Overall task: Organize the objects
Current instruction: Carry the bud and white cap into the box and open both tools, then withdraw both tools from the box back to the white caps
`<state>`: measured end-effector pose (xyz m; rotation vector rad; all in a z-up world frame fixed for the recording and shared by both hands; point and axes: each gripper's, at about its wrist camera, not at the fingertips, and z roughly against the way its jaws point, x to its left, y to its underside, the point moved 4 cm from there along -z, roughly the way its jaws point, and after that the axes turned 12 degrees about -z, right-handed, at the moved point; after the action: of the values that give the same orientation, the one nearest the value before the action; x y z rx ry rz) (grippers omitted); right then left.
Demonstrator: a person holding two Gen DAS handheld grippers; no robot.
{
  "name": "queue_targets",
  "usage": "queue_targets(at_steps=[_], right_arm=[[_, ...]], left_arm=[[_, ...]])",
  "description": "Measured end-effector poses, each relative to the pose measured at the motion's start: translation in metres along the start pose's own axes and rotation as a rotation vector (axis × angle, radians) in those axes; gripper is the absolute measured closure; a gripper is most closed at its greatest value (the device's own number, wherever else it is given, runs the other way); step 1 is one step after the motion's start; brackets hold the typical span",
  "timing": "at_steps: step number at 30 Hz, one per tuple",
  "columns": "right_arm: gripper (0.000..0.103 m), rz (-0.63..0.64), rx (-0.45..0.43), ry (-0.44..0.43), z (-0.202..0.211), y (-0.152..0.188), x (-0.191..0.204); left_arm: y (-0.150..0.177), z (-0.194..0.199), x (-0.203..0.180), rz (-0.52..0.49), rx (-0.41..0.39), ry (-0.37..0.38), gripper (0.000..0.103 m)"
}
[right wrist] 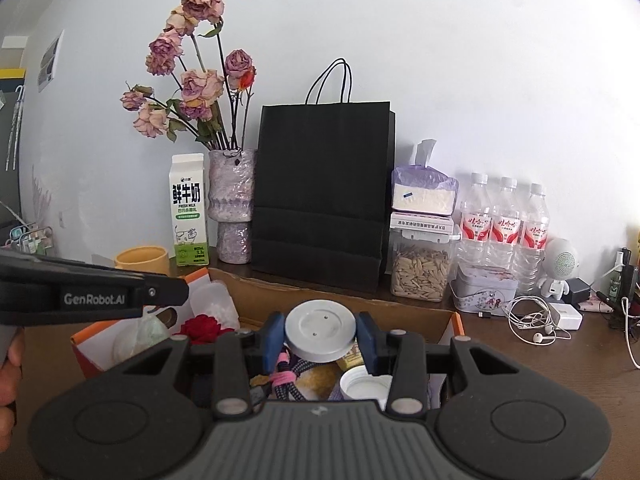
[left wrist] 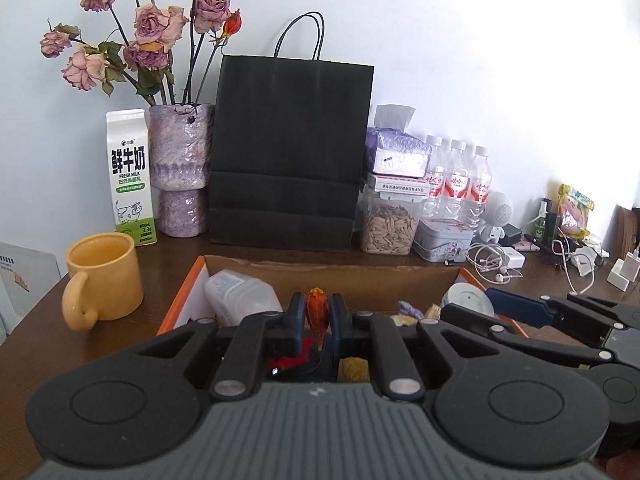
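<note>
My left gripper (left wrist: 317, 316) is closed on a small dried orange bud (left wrist: 318, 312), pinched upright between the blue pads, directly above the open cardboard box (left wrist: 332, 276). The bud looks papery, light and brittle; I judge it crushable, so a gentle hold low on its body, as here, suits it better than pressure on the frayed tip.

My right gripper (right wrist: 320, 334) grips a flat round grey disc (right wrist: 320, 330) across its width, the pads bearing on its rim, likewise over the box. The disc appears rigid, smooth and matte, probably light; its rim gives two opposed flat contact lines, though the smooth edge could slip if the hold loosened.

Below the right gripper lie a white ribbed cap (right wrist: 362, 386), a braided cord (right wrist: 286, 380) and a red fabric rose (right wrist: 202, 328); below and left of the left gripper, a translucent plastic container (left wrist: 240, 296).

Beyond both grippers, on the dark wooden desk (left wrist: 40, 320): a glossy yellow mug (left wrist: 104, 276) to the left, a milk carton (left wrist: 130, 176), a textured vase (left wrist: 182, 168) of dried roses, a stiff black paper bag (left wrist: 290, 152), a clear jar of seeds (left wrist: 388, 228) and water bottles (left wrist: 458, 176) to the right.
</note>
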<state>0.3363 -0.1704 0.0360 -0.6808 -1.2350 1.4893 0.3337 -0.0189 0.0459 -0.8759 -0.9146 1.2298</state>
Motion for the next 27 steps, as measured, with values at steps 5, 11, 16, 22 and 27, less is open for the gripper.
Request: queue_targets(at_steps=[5,11,16,22,27], right_arm=[[0.065,-0.031,0.001,0.000,-0.020,0.000,-0.001],[0.065,-0.046,0.053,0.004,-0.032,0.011,-0.011],[0.065,-0.043,0.057,0.001,-0.030,0.014,-0.011],[0.000,-0.046,0.037,0.029,-0.025,0.012,-0.013],[0.000,-0.055,0.047,0.032,-0.025,0.013,-0.015]], left_arm=[[-0.008,-0.021,0.000,0.030,-0.005,0.008,0.089],[0.001,-0.035,0.002,0.016,0.037,0.009,0.089],[0.004,-0.036,-0.002,-0.005,0.045,0.010,0.070],[0.000,-0.026,0.003,0.019,0.012,-0.053,0.000],[-0.001,-0.026,0.001,0.014,0.021,-0.044,0.000]])
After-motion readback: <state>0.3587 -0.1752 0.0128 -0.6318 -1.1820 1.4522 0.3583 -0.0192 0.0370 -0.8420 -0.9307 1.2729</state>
